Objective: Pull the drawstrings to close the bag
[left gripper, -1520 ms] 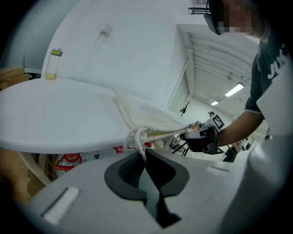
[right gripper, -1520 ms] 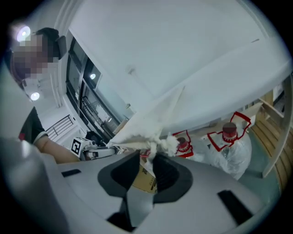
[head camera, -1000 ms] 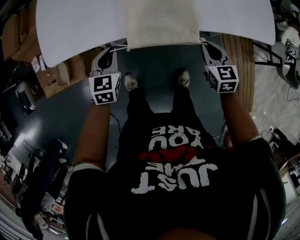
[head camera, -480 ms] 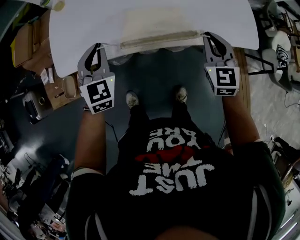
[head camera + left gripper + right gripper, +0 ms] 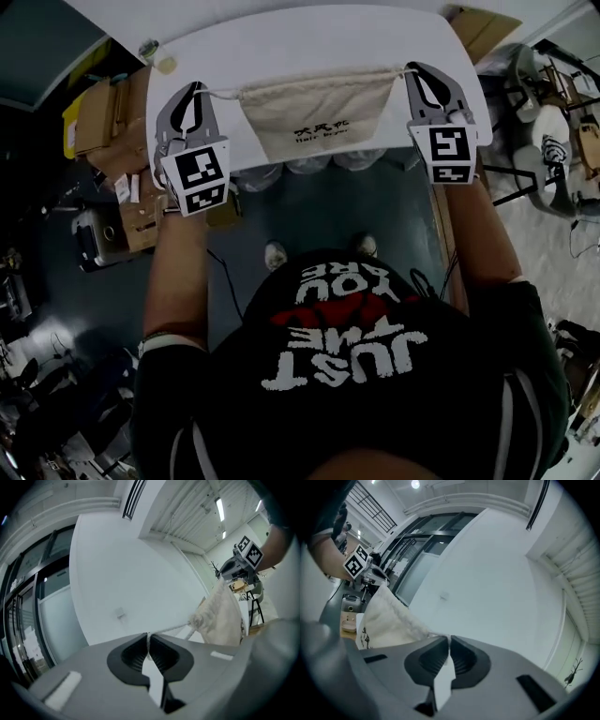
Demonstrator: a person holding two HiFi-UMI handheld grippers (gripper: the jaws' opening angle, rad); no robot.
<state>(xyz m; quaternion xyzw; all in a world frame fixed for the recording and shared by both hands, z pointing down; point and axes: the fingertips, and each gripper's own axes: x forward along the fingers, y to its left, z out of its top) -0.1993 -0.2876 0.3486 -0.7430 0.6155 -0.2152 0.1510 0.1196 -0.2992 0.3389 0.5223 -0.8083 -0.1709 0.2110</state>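
A cream drawstring bag (image 5: 319,117) with dark print hangs in the air over the white table (image 5: 309,42), stretched between my two grippers. Its left drawstring (image 5: 221,94) runs taut to my left gripper (image 5: 194,92), which is shut on it. My right gripper (image 5: 413,71) is shut on the right drawstring close to the bag's top corner. In the left gripper view the jaws (image 5: 148,635) pinch the white cord, and the bag (image 5: 218,616) hangs beyond. In the right gripper view the jaws (image 5: 449,638) pinch the cord beside the bag (image 5: 386,620). The bag's mouth looks gathered along the top.
Cardboard boxes (image 5: 103,122) stand on the floor to the left of the table. Chairs and frames (image 5: 553,103) stand at the right. The person's shoes (image 5: 275,255) are on the dark floor below the table's near edge.
Both grippers have risen together with the drawstrings in them. The bag has come up off the table and now hangs spread between them.
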